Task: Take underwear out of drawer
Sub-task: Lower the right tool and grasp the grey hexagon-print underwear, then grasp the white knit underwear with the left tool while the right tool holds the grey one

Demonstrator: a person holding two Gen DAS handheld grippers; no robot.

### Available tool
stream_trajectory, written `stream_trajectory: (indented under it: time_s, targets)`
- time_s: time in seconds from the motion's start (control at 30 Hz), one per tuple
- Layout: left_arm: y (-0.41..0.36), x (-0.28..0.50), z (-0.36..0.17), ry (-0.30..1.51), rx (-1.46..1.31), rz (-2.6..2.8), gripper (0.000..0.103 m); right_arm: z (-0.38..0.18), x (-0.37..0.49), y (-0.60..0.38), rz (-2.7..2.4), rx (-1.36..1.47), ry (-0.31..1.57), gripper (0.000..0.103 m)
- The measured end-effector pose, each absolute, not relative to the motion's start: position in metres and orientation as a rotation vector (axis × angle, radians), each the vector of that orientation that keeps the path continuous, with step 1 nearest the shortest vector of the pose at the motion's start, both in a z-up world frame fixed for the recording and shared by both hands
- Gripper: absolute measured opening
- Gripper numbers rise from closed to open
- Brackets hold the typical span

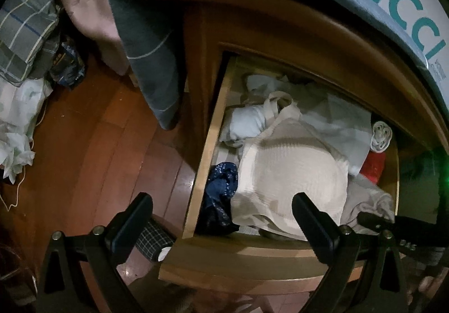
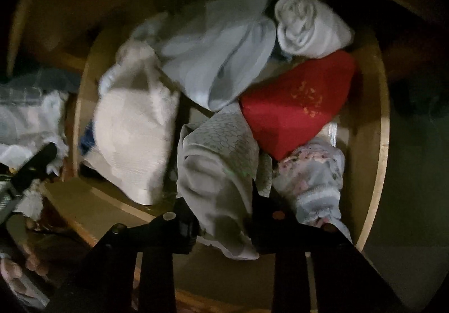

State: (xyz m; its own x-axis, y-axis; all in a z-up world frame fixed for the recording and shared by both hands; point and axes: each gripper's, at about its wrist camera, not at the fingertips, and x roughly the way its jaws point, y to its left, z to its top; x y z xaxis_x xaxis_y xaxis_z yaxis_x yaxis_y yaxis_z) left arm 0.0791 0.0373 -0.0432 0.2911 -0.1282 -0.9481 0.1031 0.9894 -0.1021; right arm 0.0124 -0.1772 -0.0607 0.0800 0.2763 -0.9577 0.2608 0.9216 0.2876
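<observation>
Here, drawer [image 2: 378, 128]: pulled open, packed with folded clothes.
Right tool [image 2: 224, 217]: fingers pinched on grey patterned underwear [image 2: 216, 172] at the drawer's front.
Left tool [image 1: 224, 217]: spread wide, empty, above a cream garment [image 1: 291, 172].

Right tongs [image 2: 224, 217] clamped on a grey honeycomb-patterned garment [image 2: 216, 172] inside the open wooden drawer [image 2: 378, 122], beside a red cloth [image 2: 294, 111] and cream bra [image 2: 134, 128].
</observation>
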Motion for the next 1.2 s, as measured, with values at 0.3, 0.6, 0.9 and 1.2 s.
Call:
stream_trajectory:
  time_s: [0.3, 0.6, 0.9, 1.2]
  targets:
    - [0.035, 0.077, -0.042, 1.261, -0.027, -0.167, 0.102, 0.002, 0.005, -0.198, -0.023, 0.318, 1.405, 0.025]
    - [0.027, 0.075, -0.047, 1.275, 0.010, -0.187, 0.102, -0.055, 0.014, -0.209, -0.087, 0.225, 1.572, 0.039]
    - [0.018, 0.073, -0.047, 1.278, 0.034, -0.227, 0.102, -0.084, 0.030, -0.204, -0.107, 0.171, 1.613, 0.064]
    - [-0.012, 0.064, -0.041, 1.225, 0.142, -0.315, 0.102, -0.076, 0.014, -0.211, -0.088, 0.237, 1.537, 0.030]
